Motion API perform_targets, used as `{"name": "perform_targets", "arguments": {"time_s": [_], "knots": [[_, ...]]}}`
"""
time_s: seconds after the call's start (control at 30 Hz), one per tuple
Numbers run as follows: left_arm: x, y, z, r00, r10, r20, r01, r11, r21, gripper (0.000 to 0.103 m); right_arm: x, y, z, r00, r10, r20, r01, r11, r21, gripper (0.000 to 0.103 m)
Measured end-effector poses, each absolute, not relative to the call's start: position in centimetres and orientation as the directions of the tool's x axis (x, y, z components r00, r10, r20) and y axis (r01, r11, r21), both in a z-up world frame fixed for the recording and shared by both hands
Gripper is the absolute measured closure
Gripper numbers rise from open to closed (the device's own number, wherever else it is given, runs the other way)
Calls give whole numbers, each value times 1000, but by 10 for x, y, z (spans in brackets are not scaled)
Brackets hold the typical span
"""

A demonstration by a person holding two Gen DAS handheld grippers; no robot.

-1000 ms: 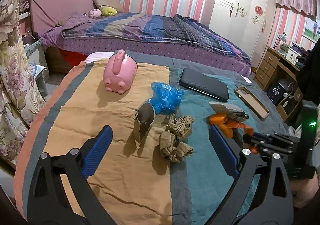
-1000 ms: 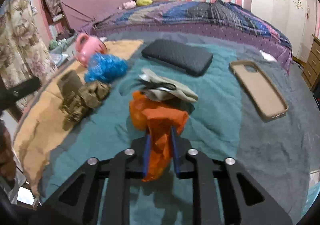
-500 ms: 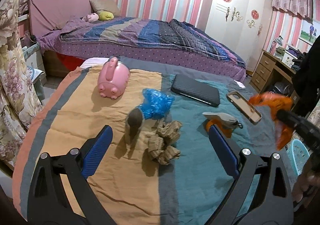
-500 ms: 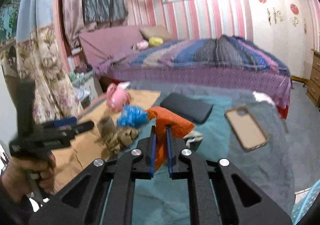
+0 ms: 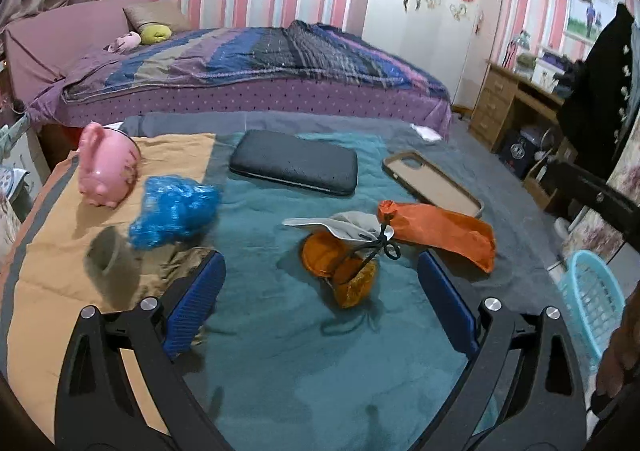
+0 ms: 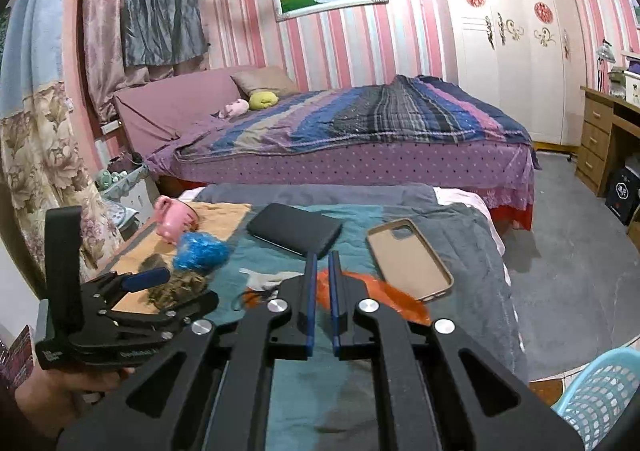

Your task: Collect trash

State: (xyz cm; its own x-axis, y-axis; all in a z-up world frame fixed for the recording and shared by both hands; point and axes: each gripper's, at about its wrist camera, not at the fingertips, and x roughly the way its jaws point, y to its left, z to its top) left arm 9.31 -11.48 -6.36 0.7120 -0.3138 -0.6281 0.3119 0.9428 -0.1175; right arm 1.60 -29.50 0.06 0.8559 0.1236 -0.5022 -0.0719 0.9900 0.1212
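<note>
Orange plastic bag [image 6: 384,295] pinched above the bench [image 5: 304,351] between the right fingers [image 6: 309,291] (just squeezed nearly shut on it), long end trailing right toward the light-blue basket [image 6: 600,399] low beside the bench; right hand nearer. Left fingers [image 5: 196,303] wide apart, holding nothing.

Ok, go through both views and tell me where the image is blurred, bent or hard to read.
Left wrist view: the blue plastic wad and brown paper are smeared by motion blur, while the black case stays fairly crisp; the fisheye bends the bed edge and blacks out the corners. Right wrist view: the orange bag in the right gripper is blurred; the striped walls bow outward.
</note>
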Motion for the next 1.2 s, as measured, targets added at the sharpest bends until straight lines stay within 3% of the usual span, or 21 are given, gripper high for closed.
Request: {"name": "perform_targets", "arguments": {"time_s": [0.13, 0.17, 0.2, 0.23, 0.4, 0.6, 0.63, 0.7, 0.73, 0.77, 0.83, 0.9, 1.2], "knots": [[104, -121, -68, 700, -329, -634, 304, 940, -152, 9, 35, -314, -20, 810, 128, -572, -58, 989, 138, 94], [107, -124, -71, 697, -325, -639, 307, 941, -143, 9, 39, -317, -24, 799, 121, -589, -52, 990, 132, 79], [109, -126, -72, 698, -316, -643, 306, 943, -131, 9, 46, -319, -31, 784, 108, -612, -35, 991, 130, 53], [112, -125, -73, 703, -303, -643, 297, 947, -123, 9, 50, -320, -38, 772, 101, -627, -20, 991, 135, 20], [129, -105, -70, 706, -310, -637, 242, 951, -194, 9, 77, -317, -76, 685, 90, -723, 1, 992, 125, 17], [140, -104, -69, 715, -292, -635, 255, 955, -152, 9, 100, -302, -109, 605, -2, -796, -4, 1000, -6, 17], [142, -104, -70, 710, -296, -639, 258, 954, -155, 9, 102, -299, -113, 601, -17, -799, -10, 1000, -29, 20], [145, -104, -72, 706, -296, -643, 256, 954, -158, 9, 102, -294, -115, 606, -27, -795, -37, 997, -62, 37], [145, -103, -73, 703, -303, -644, 258, 952, -165, 9, 102, -294, -113, 606, -12, -795, -47, 998, -51, 63], [147, -104, -73, 700, -307, -645, 261, 950, -169, 9, 100, -295, -109, 608, -4, -794, -49, 998, -43, 82], [147, -106, -73, 700, -314, -642, 268, 948, -172, 9, 97, -297, -102, 615, 19, -788, -67, 997, -28, 93], [145, -110, -72, 695, -330, -639, 283, 942, -179, 9, 90, -300, -89, 643, 46, -765, -79, 997, -6, 97], [143, -147, -83, 662, -373, -651, 388, 913, -128, 9, 77, -314, -40, 772, 58, -633, -42, 998, 40, 97]]}}
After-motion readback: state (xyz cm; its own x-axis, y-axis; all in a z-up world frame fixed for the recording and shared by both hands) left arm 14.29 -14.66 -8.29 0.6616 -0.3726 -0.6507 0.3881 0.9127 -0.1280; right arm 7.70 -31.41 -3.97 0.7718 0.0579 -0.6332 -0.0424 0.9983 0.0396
